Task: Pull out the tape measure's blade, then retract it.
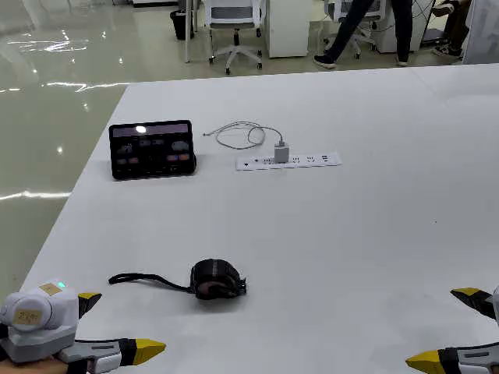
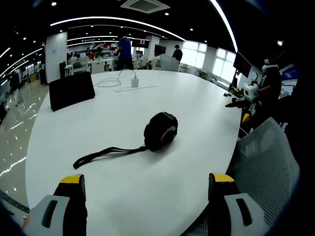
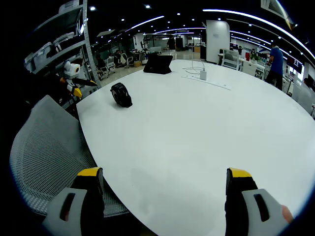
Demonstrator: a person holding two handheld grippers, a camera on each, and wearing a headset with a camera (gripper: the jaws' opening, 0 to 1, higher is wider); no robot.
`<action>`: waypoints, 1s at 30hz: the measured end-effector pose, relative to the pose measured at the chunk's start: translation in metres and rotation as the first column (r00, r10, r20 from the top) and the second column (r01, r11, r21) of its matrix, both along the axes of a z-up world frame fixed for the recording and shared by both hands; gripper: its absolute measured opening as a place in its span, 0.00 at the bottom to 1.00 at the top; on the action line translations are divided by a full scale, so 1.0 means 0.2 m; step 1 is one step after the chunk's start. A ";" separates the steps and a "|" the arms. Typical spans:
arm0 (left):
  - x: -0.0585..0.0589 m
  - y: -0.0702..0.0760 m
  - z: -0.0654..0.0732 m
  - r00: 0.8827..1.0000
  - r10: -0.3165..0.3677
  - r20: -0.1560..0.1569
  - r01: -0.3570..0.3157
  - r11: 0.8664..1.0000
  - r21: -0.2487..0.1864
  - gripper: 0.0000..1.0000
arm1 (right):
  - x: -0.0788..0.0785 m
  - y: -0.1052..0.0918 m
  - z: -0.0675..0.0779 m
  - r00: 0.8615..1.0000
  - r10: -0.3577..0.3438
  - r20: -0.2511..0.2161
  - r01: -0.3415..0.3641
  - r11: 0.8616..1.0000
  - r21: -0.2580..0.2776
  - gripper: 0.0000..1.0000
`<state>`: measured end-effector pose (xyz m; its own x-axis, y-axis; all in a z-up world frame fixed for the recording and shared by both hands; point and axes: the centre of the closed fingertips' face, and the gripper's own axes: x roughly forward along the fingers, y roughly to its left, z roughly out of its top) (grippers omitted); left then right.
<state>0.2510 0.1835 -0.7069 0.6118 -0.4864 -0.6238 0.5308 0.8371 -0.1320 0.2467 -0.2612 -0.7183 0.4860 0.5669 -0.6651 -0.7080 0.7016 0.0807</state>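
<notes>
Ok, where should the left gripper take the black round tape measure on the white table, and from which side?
Probably the black round tape measure's case, across its two flat faces, from the near edge where the left gripper hovers open. The case is rigid and compact; the black wrist strap trailing to its left is limp.
</notes>
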 end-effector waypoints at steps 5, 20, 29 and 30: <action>0.01 0.00 0.00 1.000 0.003 0.008 -0.003 1.000 -0.004 1.00 | 0.01 0.00 0.00 1.000 -0.002 -0.001 0.002 1.000 -0.003 1.00; -0.01 -0.01 0.00 1.000 0.001 0.017 -0.001 1.000 -0.018 1.00 | 0.03 -0.01 0.02 1.000 0.010 0.028 -0.009 1.000 -0.022 1.00; -0.01 -0.02 0.00 1.000 -0.003 0.016 0.004 1.000 -0.019 1.00 | 0.04 -0.02 0.03 0.999 0.006 0.036 -0.005 1.000 -0.024 1.00; 0.00 -0.02 0.00 1.000 -0.004 0.019 0.004 1.000 -0.019 1.00 | 0.04 -0.02 0.03 0.999 0.006 0.038 -0.005 1.000 -0.025 1.00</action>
<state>0.2501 0.1798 -0.7064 0.6213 -0.5003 -0.6031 0.5367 0.8325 -0.1377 0.2555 -0.2653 -0.7130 0.5080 0.5529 -0.6605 -0.7141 0.6991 0.0359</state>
